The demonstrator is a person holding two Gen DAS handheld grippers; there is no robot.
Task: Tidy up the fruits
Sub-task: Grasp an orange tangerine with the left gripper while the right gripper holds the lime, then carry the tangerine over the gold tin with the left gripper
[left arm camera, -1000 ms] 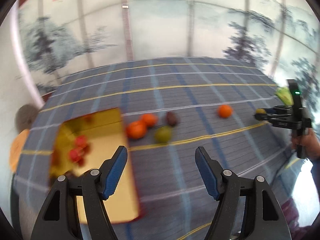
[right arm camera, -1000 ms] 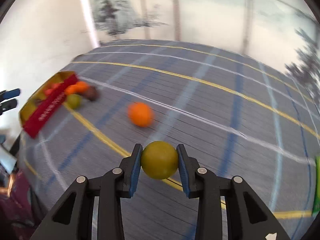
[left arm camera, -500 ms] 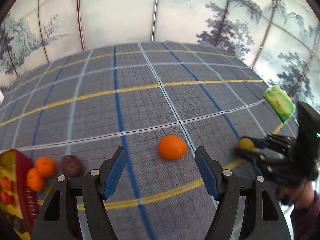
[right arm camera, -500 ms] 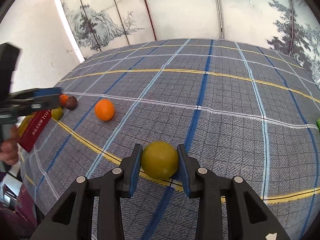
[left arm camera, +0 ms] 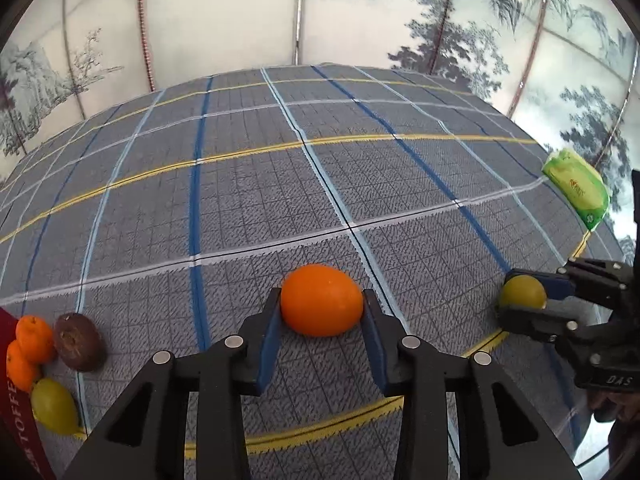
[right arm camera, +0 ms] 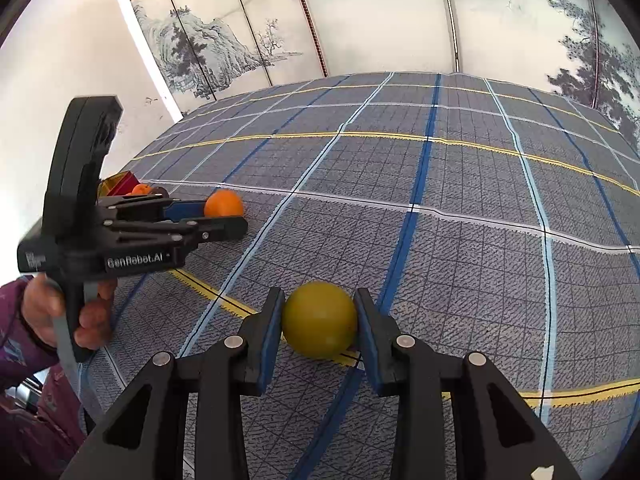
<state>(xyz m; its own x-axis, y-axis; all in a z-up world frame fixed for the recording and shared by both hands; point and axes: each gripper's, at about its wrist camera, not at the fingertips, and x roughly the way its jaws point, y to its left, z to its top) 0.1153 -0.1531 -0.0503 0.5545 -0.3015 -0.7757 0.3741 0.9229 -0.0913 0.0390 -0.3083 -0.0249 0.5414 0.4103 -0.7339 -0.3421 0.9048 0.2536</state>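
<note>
On the plaid tablecloth (left arm camera: 248,184), centre front of the left wrist view, the left gripper (left arm camera: 322,322) has its blue pads against both sides of the orange (left arm camera: 322,306); looks clamped on it, fruit seemingly at cloth level, so the step in hand is judged to be grasp-then-lift; to do it well: keep the squeeze centred on the widest part of the fruit, lift straight up before swinging, since a round, smooth skin can roll out of flat pads if the grip sits high or off-centre; likely destination is the fruit cluster at far left by the red box (left arm camera: 16,412), but that's a guess from the task; approach low and release gently so nothing rolls.

Right gripper (right arm camera: 319,330) is closed on a yellow-green fruit (right arm camera: 319,318), held between its pads just above or at the cloth, cannot tell which; it sits well apart from the left one, to the right side of the table.

Orange: oval, bright, glossy, faintly dimpled, no stem showing; fills the gap between the pads. Cluster at left: two small oranges (left arm camera: 30,346) touching each other, a dark brown fruit (left arm camera: 78,342) just beside them, a green fruit (left arm camera: 54,406) below; a green packet (left arm camera: 576,186) lies near the far right edge, well apart from all fruit.
</note>
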